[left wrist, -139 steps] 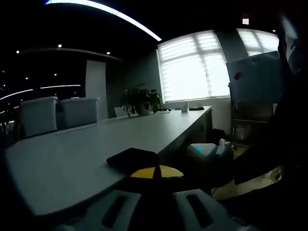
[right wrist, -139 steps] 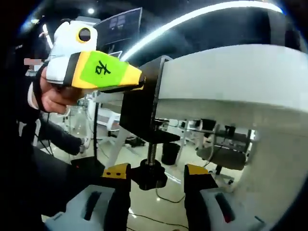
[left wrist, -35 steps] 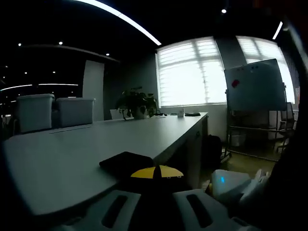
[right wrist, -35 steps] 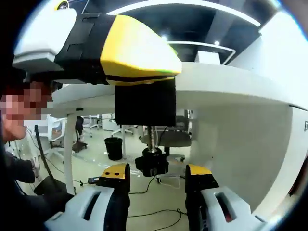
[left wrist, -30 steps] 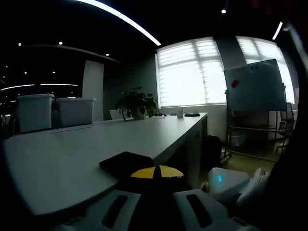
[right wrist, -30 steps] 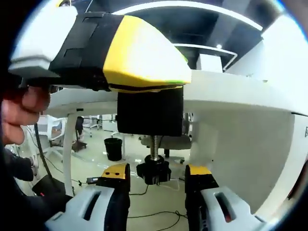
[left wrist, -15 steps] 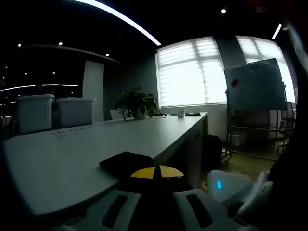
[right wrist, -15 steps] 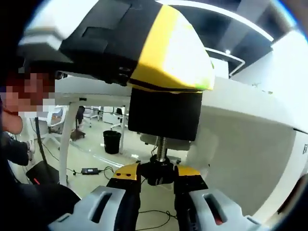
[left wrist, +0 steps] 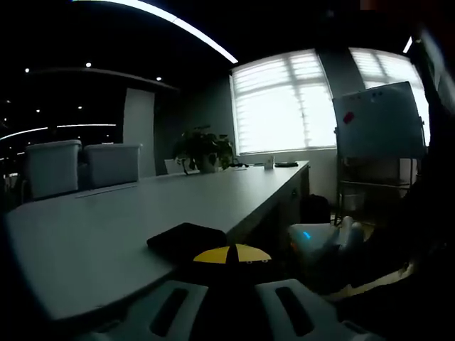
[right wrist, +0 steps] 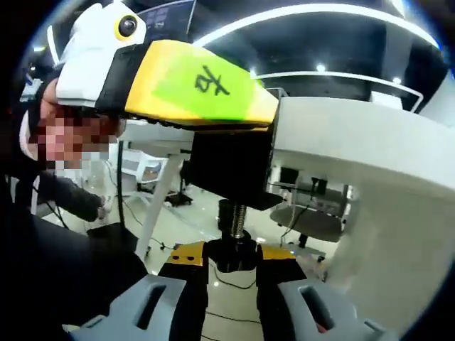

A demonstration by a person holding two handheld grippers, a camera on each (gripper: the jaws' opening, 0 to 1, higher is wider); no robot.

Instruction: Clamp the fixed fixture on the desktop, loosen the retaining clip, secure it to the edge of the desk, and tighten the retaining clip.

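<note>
Left gripper view: left tool [left wrist: 229, 257] at bottom centre, yellow tips together, closed on the black fixture [left wrist: 186, 238] lying flat on the table [left wrist: 106, 227] near its edge. Same hold as a second ago; scene barely shifted. Right of that, below the table edge, the other tool's white body with a small blue light, now higher and further left in frame than half a second earlier. Background, left to right: two pale bins [left wrist: 82, 165], potted plant [left wrist: 205, 149], bright blinds, whiteboard [left wrist: 378, 121].

Right gripper view: upper left, the left tool [right wrist: 264, 110] seen from outside, white and black body, yellow nose on the fixture [right wrist: 231, 167] at the table edge [right wrist: 355, 145]. Green label on the yellow nose, one hand-drawn character, probably "左", not certain. Centre bottom: right tool [right wrist: 233, 253] with jaws drawn in against the black knob [right wrist: 233, 250] under the threaded screw [right wrist: 237, 217]. A second ago jaws stood wide apart either side of the knob; half a second ago closing; now gripping it. View also rolled since then.

Judgement: fixture already seated over the table edge; knob now in hand, so turning the screw to tighten looked like the step beginning. No other legible writing.
</note>
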